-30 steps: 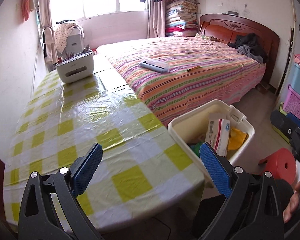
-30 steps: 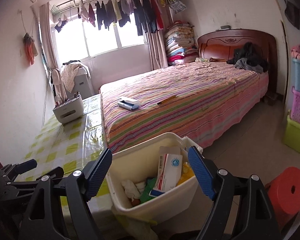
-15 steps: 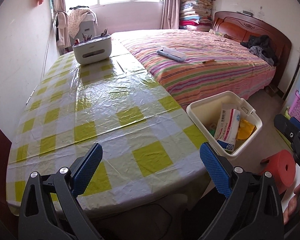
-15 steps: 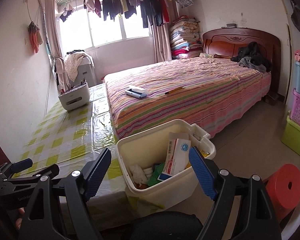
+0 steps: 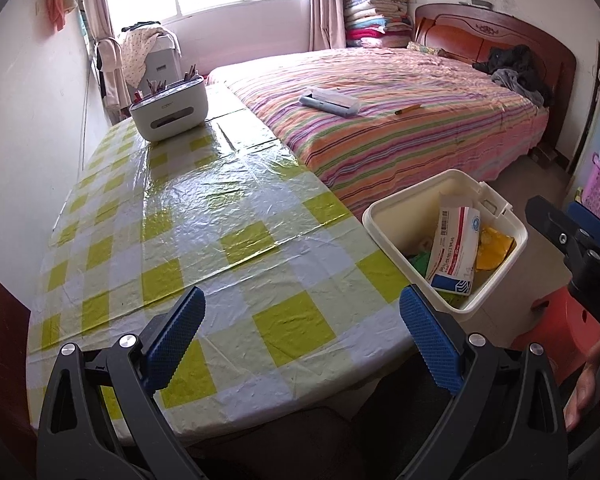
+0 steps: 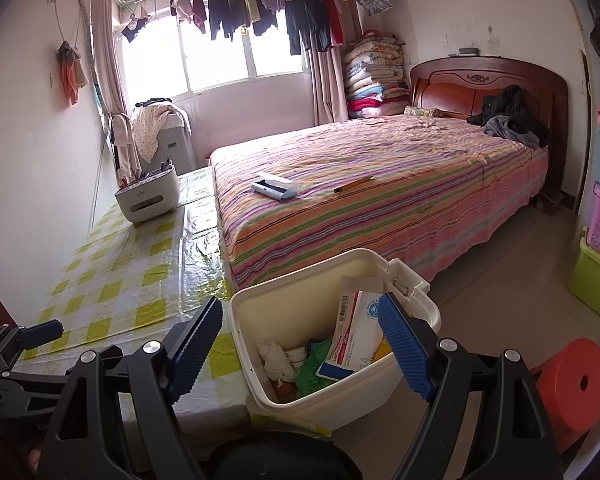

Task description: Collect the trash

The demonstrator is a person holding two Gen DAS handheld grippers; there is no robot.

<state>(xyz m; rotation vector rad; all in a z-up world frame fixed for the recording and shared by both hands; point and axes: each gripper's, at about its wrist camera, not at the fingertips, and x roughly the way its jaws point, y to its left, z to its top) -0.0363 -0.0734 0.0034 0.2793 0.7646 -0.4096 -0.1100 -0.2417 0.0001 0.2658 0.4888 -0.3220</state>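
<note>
You have the big bed with the striped pink-and-orange cover (image 6: 380, 184) along the table's far right side, and the table under its glossy yellow-and-white checked plastic cloth (image 5: 204, 216) carries only a white desk organiser with pens (image 5: 170, 110) near its far left corner. The cream plastic waste bin (image 5: 384, 216) stands off the table's near right corner, already holding a white-and-red carton (image 5: 454, 250) tilted on its long axis, yellow and green scraps and, as only the right view shows, crumpled tissue (image 6: 276, 360). Your right tool (image 6: 300, 344) sits wide and empty directly over that bin, so it is the nearer one. Your left tool (image 5: 300, 340), also wide and empty, looks down on bare cloth. On the bed lie a flat grey-blue case (image 6: 274, 186) and a yellow pencil (image 6: 354, 184), possibly the next pickups.
</note>
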